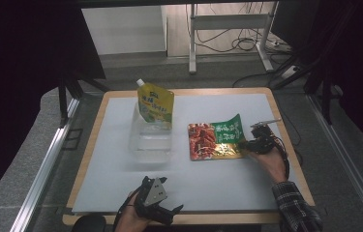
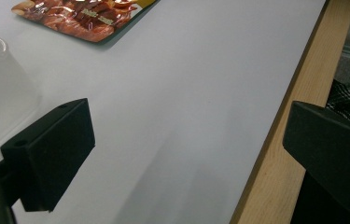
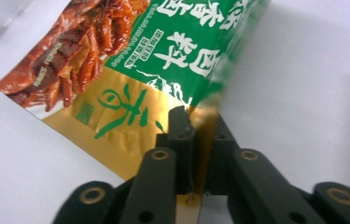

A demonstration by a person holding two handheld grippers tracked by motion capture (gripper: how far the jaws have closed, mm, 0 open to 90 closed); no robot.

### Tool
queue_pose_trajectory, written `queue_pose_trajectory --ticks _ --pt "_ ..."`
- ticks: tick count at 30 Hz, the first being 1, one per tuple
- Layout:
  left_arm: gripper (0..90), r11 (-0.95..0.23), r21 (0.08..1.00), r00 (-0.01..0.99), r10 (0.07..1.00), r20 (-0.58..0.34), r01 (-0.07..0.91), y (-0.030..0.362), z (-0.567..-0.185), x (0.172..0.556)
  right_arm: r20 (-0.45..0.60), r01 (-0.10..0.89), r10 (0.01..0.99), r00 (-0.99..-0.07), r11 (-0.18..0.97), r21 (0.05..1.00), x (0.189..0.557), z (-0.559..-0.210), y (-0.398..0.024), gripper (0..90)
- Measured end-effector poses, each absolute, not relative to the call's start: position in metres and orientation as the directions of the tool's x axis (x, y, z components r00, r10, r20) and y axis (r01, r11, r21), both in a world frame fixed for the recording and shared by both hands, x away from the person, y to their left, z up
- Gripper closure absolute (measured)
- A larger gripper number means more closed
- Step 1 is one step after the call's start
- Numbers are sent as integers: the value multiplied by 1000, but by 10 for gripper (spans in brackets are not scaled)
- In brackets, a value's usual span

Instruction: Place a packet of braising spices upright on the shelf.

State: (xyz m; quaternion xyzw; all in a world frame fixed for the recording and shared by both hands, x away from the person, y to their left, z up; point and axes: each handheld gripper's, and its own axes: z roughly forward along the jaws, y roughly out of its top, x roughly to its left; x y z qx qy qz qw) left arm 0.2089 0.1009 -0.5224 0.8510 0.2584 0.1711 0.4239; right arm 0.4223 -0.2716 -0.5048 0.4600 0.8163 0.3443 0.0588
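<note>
Clearly the grasp is the step in hand: the right claw (image 3: 199, 140) has its two black jaws pinched tight on the gold edge of the snack packet (image 1: 216, 140), with only the thin foil between the pads, as the right gripper view shows. In the high view that packet, red and green with gold trim, lies flat on the white tabletop (image 1: 227, 186) a little right of centre, and the right claw (image 1: 255, 143) bites it at its 3 o'clock edge, where the green corner already curls up off the surface. At about 9 o'clock from the packet stands a clear plastic box (image 1: 151, 137) with a yellow spouted pouch (image 1: 156, 104) upright in it, leaning at its far side.

The left claw (image 1: 162, 205) sits near the front edge of the tabletop, at roughly 7 o'clock from the packet and well apart from it; in the left gripper view its jaws stand wide, with nothing between them but bare white surface and the wooden border.

Judging from this, the likely next move is a lift, then a carry towards 9 o'clock to drop the packet into the box beside the pouch. That calls for a steady rise, since the hold is on one thin edge and the limp foil may sag or slip. The packet should clear the box's rim before release.
</note>
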Motion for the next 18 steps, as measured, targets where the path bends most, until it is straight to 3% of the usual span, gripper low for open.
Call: queue_pose_trajectory --ticks 18 --pt "18 -494 815 798 599 68 301 102 -522 209 228 681 778 -585 318 659 418 -483 -269 890"
